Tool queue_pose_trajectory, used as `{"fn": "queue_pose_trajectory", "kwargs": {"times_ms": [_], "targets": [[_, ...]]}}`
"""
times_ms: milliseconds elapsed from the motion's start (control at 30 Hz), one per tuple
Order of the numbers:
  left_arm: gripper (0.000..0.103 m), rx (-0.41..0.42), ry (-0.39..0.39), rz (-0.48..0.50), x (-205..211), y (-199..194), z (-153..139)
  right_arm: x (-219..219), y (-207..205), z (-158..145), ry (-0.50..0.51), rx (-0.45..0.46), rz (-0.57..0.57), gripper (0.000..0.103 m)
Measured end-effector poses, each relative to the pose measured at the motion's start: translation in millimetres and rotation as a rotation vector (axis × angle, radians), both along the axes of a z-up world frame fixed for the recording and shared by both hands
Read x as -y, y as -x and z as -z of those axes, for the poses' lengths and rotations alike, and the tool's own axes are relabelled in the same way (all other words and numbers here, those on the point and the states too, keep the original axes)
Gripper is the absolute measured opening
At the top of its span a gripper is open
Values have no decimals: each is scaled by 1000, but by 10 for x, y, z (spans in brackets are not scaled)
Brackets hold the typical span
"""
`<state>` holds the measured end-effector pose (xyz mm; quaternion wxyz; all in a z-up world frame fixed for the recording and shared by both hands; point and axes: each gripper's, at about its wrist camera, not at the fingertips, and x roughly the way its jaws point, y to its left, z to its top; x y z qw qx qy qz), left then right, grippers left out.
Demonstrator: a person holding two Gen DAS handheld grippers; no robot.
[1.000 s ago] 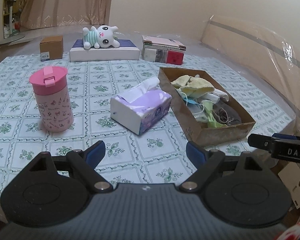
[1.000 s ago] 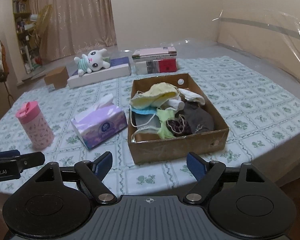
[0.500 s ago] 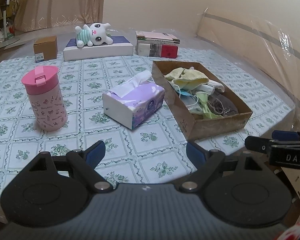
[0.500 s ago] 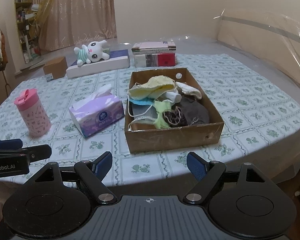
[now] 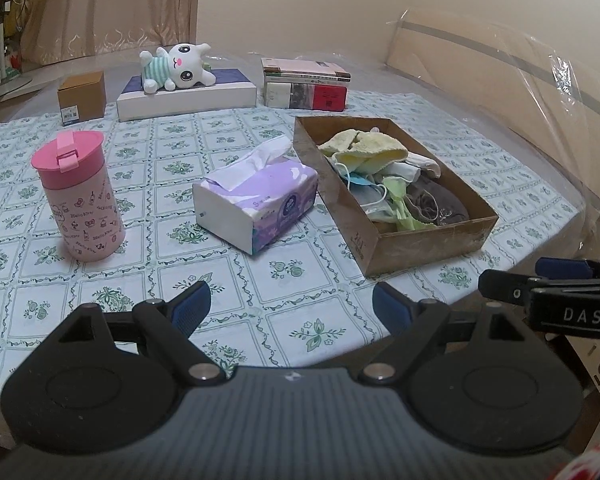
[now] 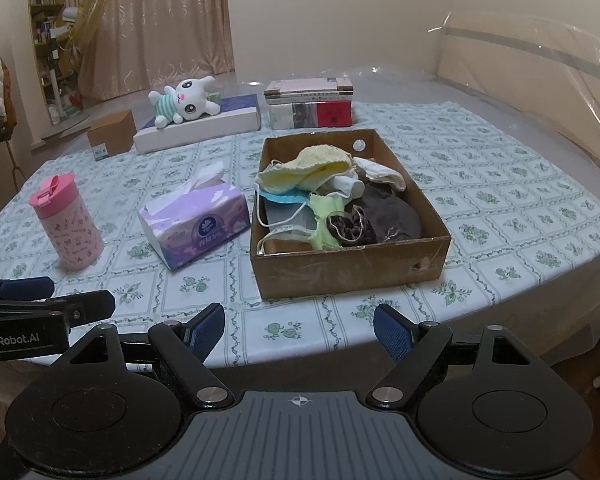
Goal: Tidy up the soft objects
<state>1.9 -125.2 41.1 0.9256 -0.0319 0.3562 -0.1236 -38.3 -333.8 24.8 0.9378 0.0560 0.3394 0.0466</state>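
Note:
A brown cardboard box (image 6: pixel 352 276) (image 5: pixel 420 246) sits on the tablecloth, filled with soft items: a yellow knitted piece (image 6: pixel 304 168) (image 5: pixel 360 146), face masks (image 6: pixel 286 200), a lime cloth (image 6: pixel 326 220) and dark fabric (image 6: pixel 388 212). A white plush bunny (image 5: pixel 176 66) (image 6: pixel 182 102) lies on a flat white box at the back. My left gripper (image 5: pixel 290 306) is open over the table's near edge, nothing between its fingers. My right gripper (image 6: pixel 298 326) is open too, just short of the box's front wall.
A purple tissue box (image 5: pixel 256 200) (image 6: pixel 196 224) and a pink tumbler (image 5: pixel 78 200) (image 6: pixel 66 222) stand left of the cardboard box. Stacked books (image 5: pixel 304 88), a small brown carton (image 5: pixel 82 96) and the flat white box (image 5: pixel 188 98) line the back. A plastic-wrapped headboard (image 5: pixel 500 80) rises at right.
Both views have drawn back slightly from the table, so its near edge shows more. Both grippers stay open and nothing on the table has moved.

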Motion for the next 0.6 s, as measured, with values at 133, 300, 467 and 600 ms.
{"fn": "queue_pose_trajectory", "kwargs": {"times_ms": [133, 300, 467, 600], "targets": [[87, -2, 2, 1, 0, 1, 0, -6, 2, 0, 1, 1, 0, 81], [87, 1, 1, 2, -9, 18, -1, -11, 2, 0, 0, 0, 0, 81], [87, 1, 1, 2, -4, 17, -2, -14, 1, -2, 2, 3, 3, 81], [87, 2, 1, 2, -2, 17, -1, -14, -1, 1, 3, 4, 5, 81]]}}
